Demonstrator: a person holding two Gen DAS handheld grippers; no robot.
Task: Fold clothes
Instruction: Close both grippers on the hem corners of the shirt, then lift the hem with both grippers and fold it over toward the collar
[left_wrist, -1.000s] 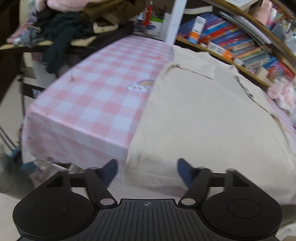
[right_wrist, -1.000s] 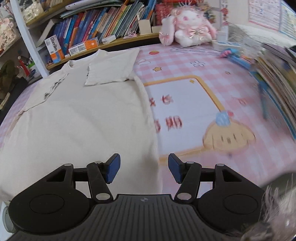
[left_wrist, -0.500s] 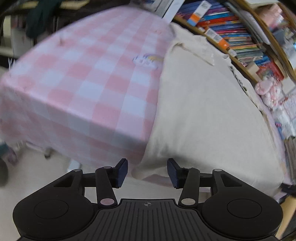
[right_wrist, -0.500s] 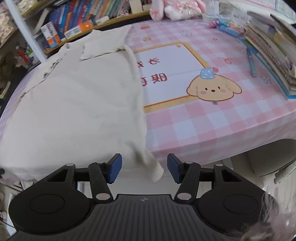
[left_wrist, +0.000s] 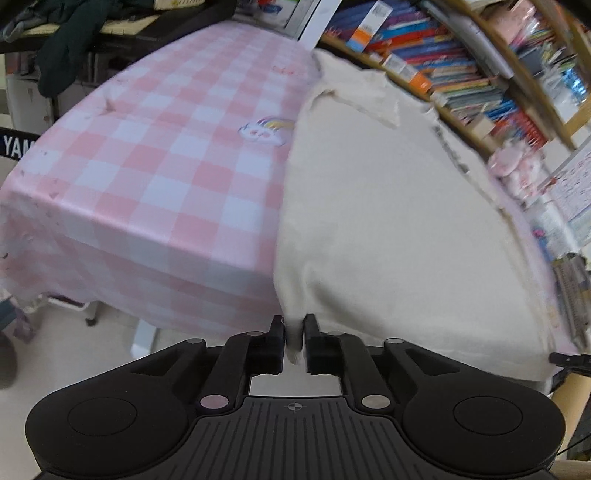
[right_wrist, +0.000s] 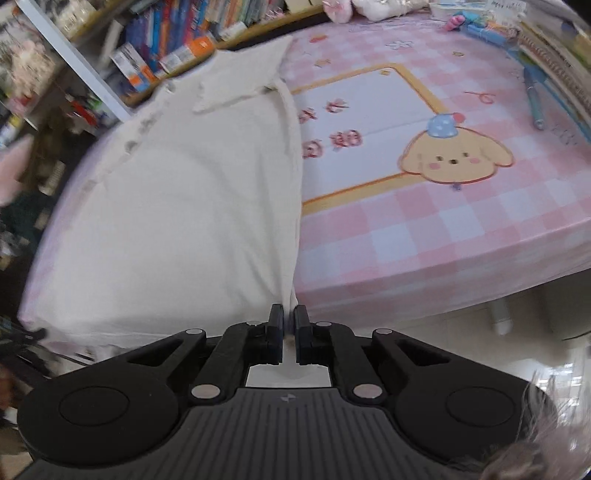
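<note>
Lying flat on the pink checked table (left_wrist: 177, 155), the cream shirt (left_wrist: 388, 221) has its hem hanging over the near edge and its collar toward the bookshelf (right_wrist: 177, 40). The left gripper (left_wrist: 294, 325) has its jaws clamped on the hem's left corner. The right gripper (right_wrist: 289, 314) has its jaws clamped on the right corner, beside the puppy print (right_wrist: 454, 155).

Open floor (left_wrist: 110, 354) below the table's near edge, only a table leg (left_wrist: 142, 332) in the way. Bare checked tablecloth (left_wrist: 155, 177) toward the left edge. Along the far edge, packed bookshelves (right_wrist: 177, 48) and plush toys (right_wrist: 373, 7). At the right edge, stacked books (right_wrist: 554, 62) and pens (right_wrist: 533, 99).
</note>
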